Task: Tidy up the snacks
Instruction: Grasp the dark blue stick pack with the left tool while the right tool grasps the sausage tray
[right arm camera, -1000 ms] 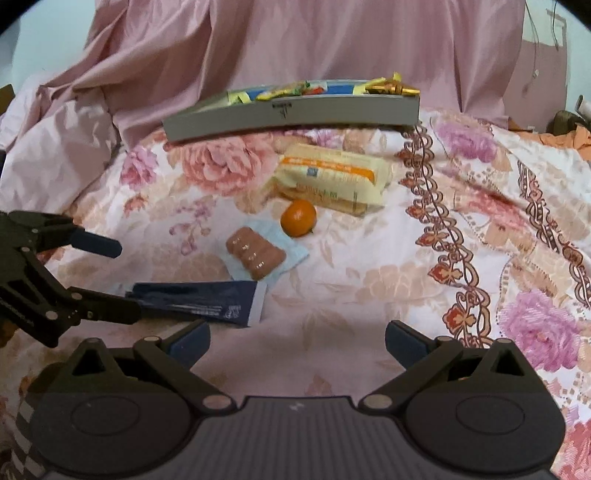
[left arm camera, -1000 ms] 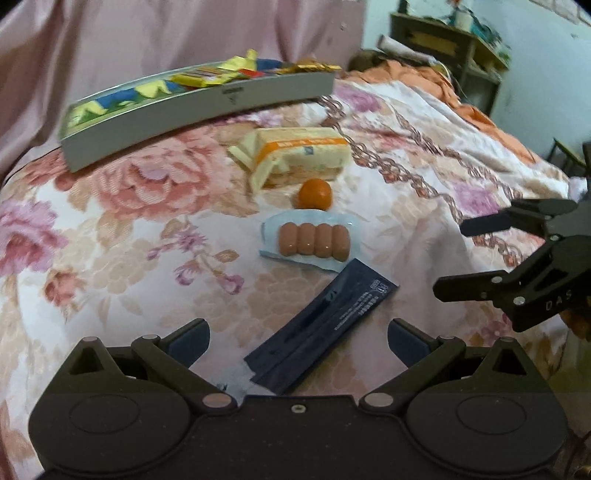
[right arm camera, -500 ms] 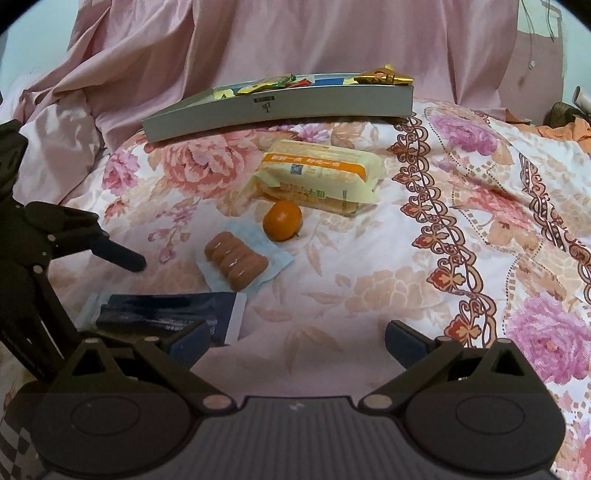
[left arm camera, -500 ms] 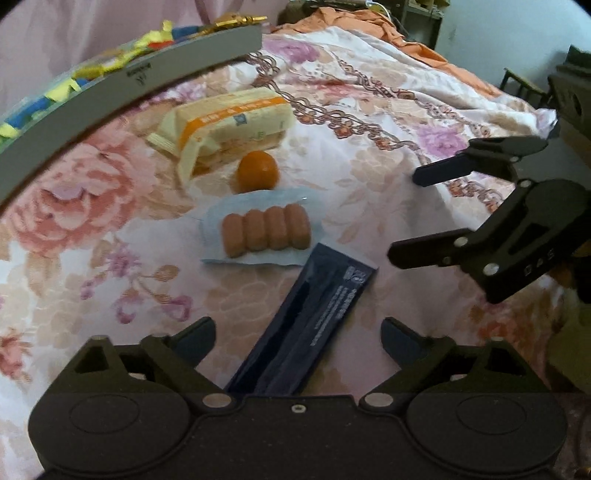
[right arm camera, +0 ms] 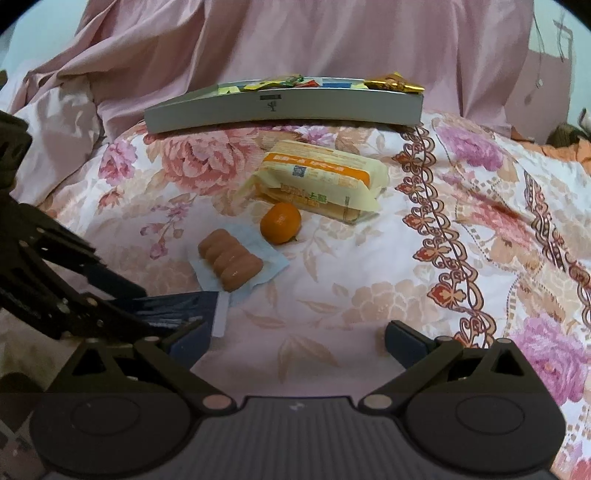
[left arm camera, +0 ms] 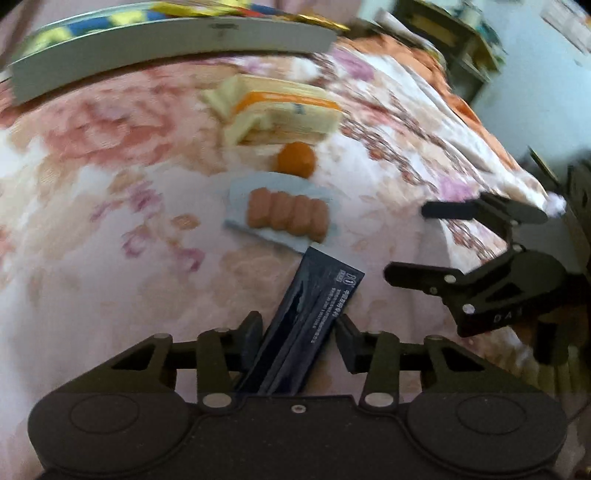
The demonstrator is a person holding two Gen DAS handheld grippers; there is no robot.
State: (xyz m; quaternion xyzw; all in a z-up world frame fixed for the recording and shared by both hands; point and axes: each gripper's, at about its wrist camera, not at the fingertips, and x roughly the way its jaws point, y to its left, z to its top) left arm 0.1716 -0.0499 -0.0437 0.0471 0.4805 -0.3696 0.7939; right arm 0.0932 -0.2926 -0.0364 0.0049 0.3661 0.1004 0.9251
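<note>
A dark blue flat packet (left arm camera: 314,306) lies on the flowered bedspread, its near end between the fingers of my left gripper (left arm camera: 299,332). The jaws are closing and both pads touch the packet's long edges. In the right wrist view the left gripper (right arm camera: 159,310) sits low at the left over the same packet (right arm camera: 184,308). My right gripper (right arm camera: 297,341) hangs open above bare bedspread with nothing between its fingers; it also shows as the right gripper (left arm camera: 406,242) at the right of the left wrist view. A sausage pack (right arm camera: 229,264), an orange (right arm camera: 280,223) and a yellow biscuit pack (right arm camera: 321,181) lie beyond.
A long grey tray (right arm camera: 284,110) with several bright wrapped snacks stands at the far edge of the bed, against pink drapery. The sausage pack (left arm camera: 288,218) lies just past the blue packet's far end. A wooden shelf (left arm camera: 443,33) stands beyond the bed at the right.
My left gripper has come down over the blue packet and its jaws have narrowed from wide open onto the packet's edges. The right gripper has stayed nearly in place.
</note>
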